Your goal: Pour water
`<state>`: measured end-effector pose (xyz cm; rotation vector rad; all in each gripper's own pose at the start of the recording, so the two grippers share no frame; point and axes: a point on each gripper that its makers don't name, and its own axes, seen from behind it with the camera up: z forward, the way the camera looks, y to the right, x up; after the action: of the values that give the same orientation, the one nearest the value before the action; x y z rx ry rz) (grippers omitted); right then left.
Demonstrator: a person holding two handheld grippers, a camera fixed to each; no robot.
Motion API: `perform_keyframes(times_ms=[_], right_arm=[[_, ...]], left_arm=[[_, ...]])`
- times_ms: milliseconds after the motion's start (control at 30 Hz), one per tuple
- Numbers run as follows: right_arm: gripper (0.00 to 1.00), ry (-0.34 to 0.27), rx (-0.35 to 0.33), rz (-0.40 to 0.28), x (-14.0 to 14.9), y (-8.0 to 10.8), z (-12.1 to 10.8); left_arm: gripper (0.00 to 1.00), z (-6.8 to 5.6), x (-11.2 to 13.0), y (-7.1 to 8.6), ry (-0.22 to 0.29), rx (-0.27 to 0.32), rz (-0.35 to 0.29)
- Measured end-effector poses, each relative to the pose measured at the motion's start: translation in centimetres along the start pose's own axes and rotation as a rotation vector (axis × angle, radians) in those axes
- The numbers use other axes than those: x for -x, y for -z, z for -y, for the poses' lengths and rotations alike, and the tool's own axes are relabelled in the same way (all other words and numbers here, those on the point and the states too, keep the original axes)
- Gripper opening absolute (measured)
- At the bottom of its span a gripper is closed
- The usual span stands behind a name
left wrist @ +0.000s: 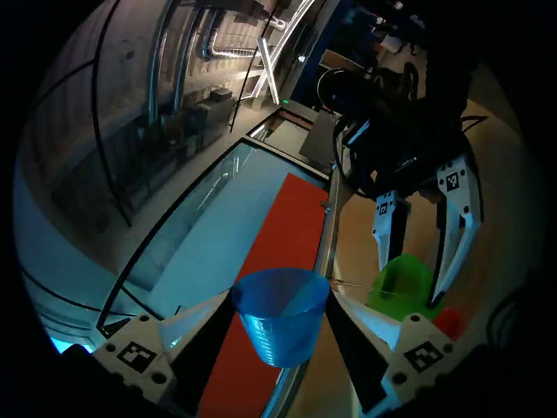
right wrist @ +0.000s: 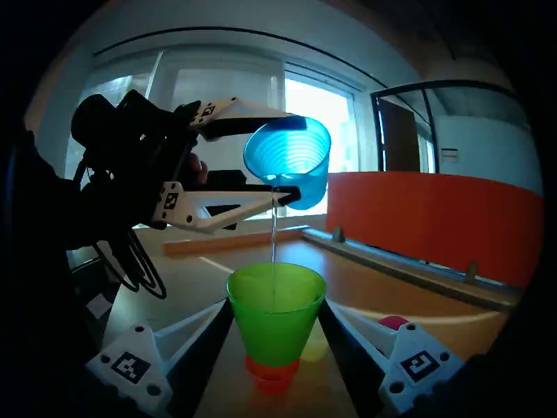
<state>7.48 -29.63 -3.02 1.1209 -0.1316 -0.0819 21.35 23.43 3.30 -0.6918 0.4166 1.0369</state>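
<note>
My left gripper (left wrist: 282, 317) is shut on a blue plastic cup (left wrist: 281, 322), tipped well over on its side. In the right gripper view that blue cup (right wrist: 288, 160) hangs above, mouth turned down toward the camera, and a thin stream of water (right wrist: 273, 237) falls from its rim into a green cup (right wrist: 276, 315). My right gripper (right wrist: 276, 327) is shut on the green cup, which stands upright. In the left gripper view the green cup (left wrist: 402, 283) sits below and to the right, between the right gripper's white fingers (left wrist: 452, 230).
A wooden table (right wrist: 376, 279) runs under both cups, with an orange panel (right wrist: 432, 219) and a metal rail along its far side. A red cup (right wrist: 271, 373) and a yellow one (right wrist: 315, 348) stand under the green cup. Bright windows lie behind; cables hang from the left gripper.
</note>
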Motion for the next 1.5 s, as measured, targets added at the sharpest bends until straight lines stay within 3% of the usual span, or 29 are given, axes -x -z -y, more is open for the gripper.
perform_keyframes(times_ms=[1500], right_arm=[[0.88,0.005,-0.004,-0.005,-0.32,0.18,0.06]], left_arm=[[0.87,-0.26,-0.43,0.13,-0.088,-0.006,0.000]])
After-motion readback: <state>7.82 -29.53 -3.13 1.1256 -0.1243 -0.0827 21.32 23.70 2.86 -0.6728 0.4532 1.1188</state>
